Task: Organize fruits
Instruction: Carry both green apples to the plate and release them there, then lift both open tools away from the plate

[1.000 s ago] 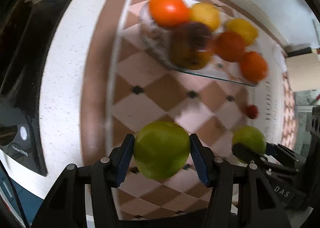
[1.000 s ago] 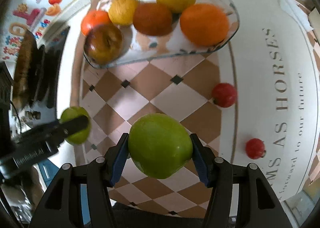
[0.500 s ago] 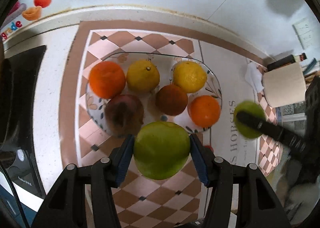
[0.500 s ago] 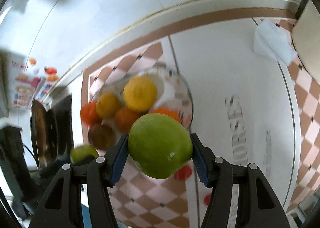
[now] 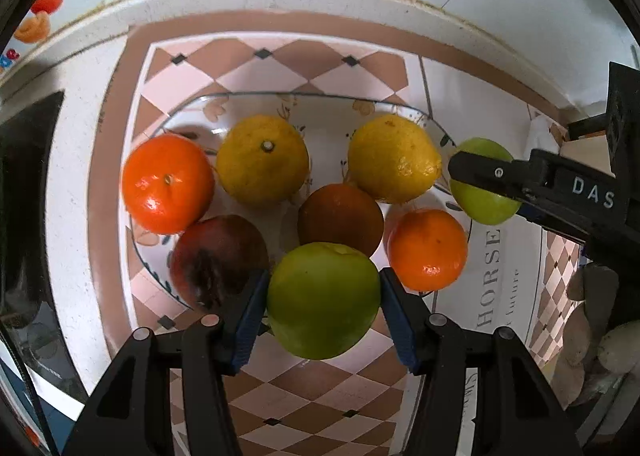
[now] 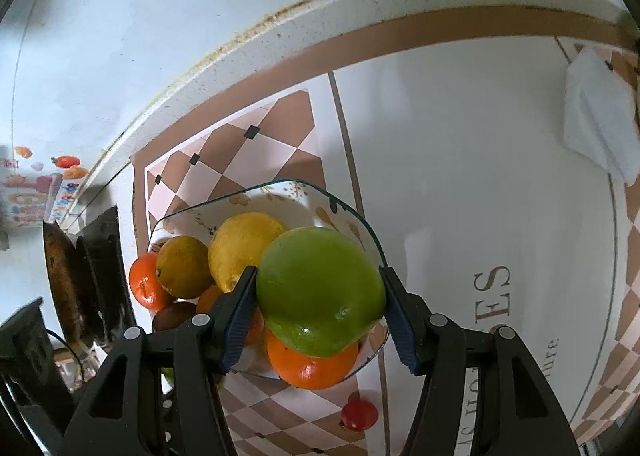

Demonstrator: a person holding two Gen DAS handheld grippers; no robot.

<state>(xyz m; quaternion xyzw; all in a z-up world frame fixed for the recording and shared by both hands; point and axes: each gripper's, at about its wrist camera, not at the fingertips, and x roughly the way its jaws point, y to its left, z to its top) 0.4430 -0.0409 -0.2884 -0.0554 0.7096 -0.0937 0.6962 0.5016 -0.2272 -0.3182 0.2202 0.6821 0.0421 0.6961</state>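
My left gripper [image 5: 323, 301] is shut on a green apple [image 5: 323, 298] and holds it just above the near rim of a glass fruit bowl [image 5: 188, 116]. The bowl holds two oranges [image 5: 168, 182], two yellow citrus [image 5: 262, 158], a brown fruit [image 5: 340, 216] and a dark red apple [image 5: 218, 256]. My right gripper [image 6: 318, 292] is shut on a second green apple [image 6: 320, 290] above the bowl's right rim [image 6: 360, 216]; it shows at the right of the left wrist view [image 5: 482, 186].
The bowl stands on a checkered mat [image 5: 280, 56] on a white counter by a tiled wall. A small red fruit [image 6: 359, 414] lies on the mat near the bowl. A dark stove [image 6: 80, 276] is to the left, a folded white cloth [image 6: 600, 128] at the far right.
Both grippers have carried their green apples from low over the mat up and over to the bowl. The right one has come in close beside the bowl's right rim.
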